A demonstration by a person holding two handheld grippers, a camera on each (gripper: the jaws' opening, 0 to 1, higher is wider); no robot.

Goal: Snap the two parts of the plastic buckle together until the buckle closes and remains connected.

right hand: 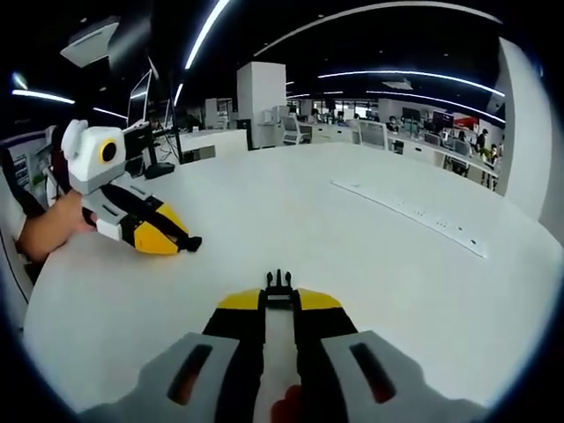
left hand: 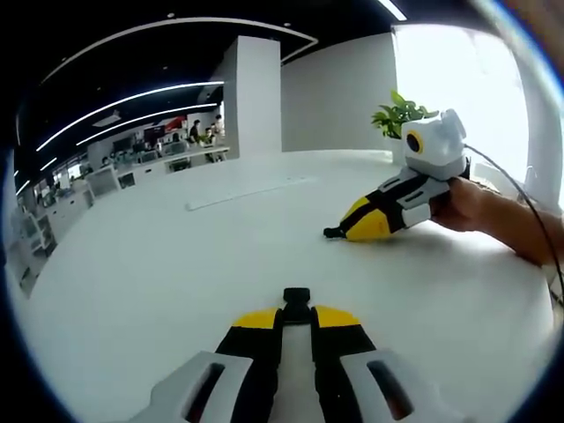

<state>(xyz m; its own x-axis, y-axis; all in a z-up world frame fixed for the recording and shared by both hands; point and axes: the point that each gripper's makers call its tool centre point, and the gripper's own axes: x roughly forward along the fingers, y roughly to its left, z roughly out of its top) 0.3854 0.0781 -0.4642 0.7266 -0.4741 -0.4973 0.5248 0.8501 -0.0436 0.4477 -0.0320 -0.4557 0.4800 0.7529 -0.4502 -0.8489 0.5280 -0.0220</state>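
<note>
Right gripper view: black pronged buckle half [right hand: 278,284] btwn jaws.

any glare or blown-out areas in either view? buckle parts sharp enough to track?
Left gripper view: window blown out at upper right, buckle part sharp against the white table. Right gripper view: even light, only ceiling strips flare; buckle part sharp.

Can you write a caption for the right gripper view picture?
Right hand-held gripper pinches a black buckle part over the white table, facing the left hand-held gripper.
</note>
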